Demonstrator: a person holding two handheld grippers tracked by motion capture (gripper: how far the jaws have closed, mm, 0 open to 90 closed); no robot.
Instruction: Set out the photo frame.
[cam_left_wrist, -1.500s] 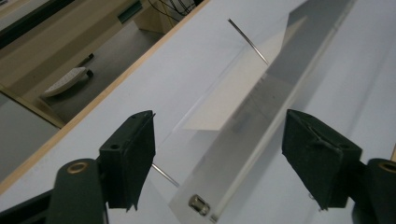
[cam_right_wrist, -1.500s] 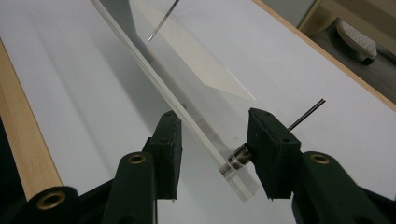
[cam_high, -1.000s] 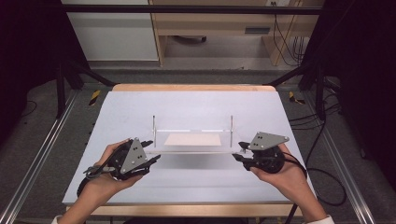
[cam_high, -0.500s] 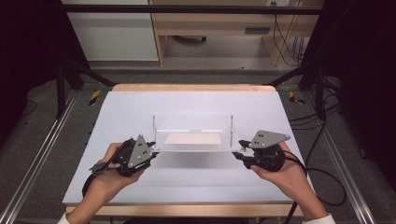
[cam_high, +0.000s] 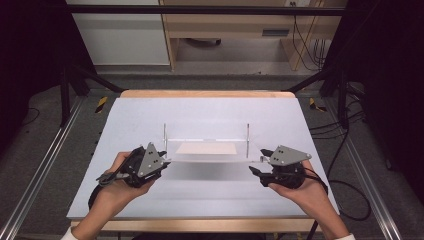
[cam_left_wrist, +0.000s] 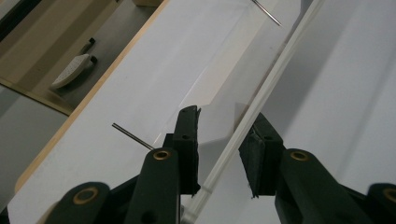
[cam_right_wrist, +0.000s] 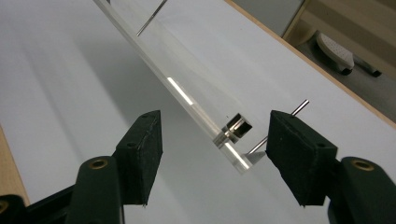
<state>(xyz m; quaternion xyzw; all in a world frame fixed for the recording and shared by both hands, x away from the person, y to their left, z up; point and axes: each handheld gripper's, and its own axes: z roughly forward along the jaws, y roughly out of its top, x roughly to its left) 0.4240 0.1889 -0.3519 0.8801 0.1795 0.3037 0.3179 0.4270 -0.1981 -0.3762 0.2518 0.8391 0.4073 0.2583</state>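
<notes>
A clear acrylic plate (cam_high: 205, 150) lies raised on the white table (cam_high: 210, 112), with a thin upright metal pin (cam_high: 165, 132) at each end. My left gripper (cam_high: 162, 162) is at the plate's left end, open. In the left gripper view the plate's clear edge (cam_left_wrist: 266, 88) runs between the jaws of the left gripper (cam_left_wrist: 224, 116) without being pinched. My right gripper (cam_high: 260, 162) is at the right end, open wide. In the right gripper view the right gripper (cam_right_wrist: 215, 116) has the plate's corner (cam_right_wrist: 177, 84) and a small metal spacer (cam_right_wrist: 236, 127) between its jaws.
A pale rectangle shows through the plate (cam_high: 207, 148). The table's wooden far edge (cam_high: 205, 93) borders a grey floor. Black frame posts (cam_high: 65, 85) stand at both sides, and cables (cam_high: 345, 145) lie on the floor to the right.
My left gripper has moved forward and to the right, up to the plate's left end. The right gripper has barely shifted.
</notes>
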